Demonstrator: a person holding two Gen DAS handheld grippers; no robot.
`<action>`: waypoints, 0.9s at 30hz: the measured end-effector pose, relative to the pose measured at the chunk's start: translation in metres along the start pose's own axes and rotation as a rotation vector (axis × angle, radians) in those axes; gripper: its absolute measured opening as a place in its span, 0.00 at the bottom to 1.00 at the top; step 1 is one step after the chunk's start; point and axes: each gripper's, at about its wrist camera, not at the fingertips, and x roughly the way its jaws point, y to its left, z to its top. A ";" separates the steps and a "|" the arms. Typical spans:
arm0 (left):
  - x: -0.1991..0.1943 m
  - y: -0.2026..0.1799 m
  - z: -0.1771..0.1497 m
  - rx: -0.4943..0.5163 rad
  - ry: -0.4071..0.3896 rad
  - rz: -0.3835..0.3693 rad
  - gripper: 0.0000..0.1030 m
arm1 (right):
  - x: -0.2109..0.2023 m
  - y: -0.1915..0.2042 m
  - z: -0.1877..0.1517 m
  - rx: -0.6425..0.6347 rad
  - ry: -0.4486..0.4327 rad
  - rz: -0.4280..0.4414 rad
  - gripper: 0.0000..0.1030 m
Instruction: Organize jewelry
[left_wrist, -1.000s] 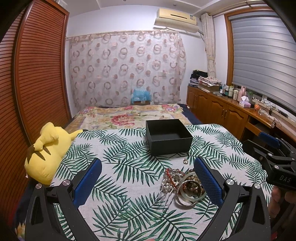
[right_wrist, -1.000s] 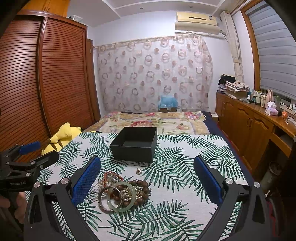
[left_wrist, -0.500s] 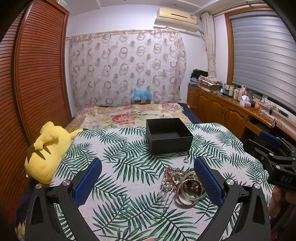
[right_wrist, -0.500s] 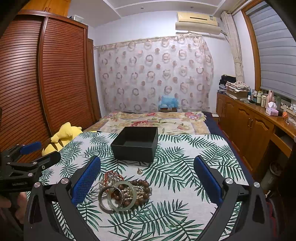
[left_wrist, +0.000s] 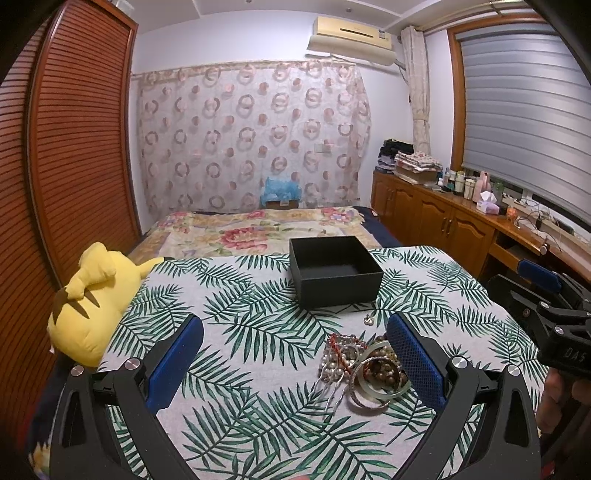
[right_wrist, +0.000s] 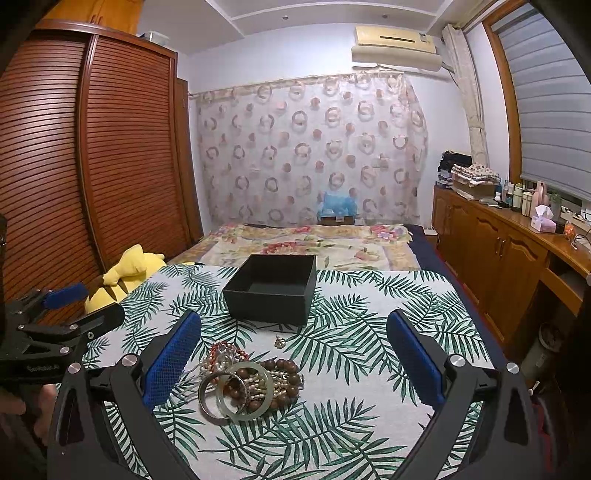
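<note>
While jewelry pile (right_wrist: 245, 384) lies before black box (right_wrist: 271, 291), both tongs (left_wrist: 295, 363) (right_wrist: 293, 363) gape wide, empty.

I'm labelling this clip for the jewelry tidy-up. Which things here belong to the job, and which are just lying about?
Belongs to the job:
- jewelry pile
- small loose charm
- empty black box
- left gripper and right gripper, both open

Just lying about:
- yellow plush toy
- tissue box
- folded clothes

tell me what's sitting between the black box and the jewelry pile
A single small pendant-like piece lies on the leaf-print cloth between the black box and the jewelry pile, apart from both. Both wrist views show it.
</note>
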 end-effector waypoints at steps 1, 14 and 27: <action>-0.001 -0.001 0.000 0.000 -0.001 -0.003 0.94 | 0.000 0.000 0.000 0.000 0.000 0.000 0.98; 0.021 -0.002 -0.015 0.004 0.055 -0.021 0.94 | 0.002 -0.002 -0.003 0.002 0.016 0.017 0.98; 0.055 -0.007 -0.040 0.052 0.169 -0.134 0.94 | 0.025 -0.017 -0.038 -0.044 0.090 0.039 0.90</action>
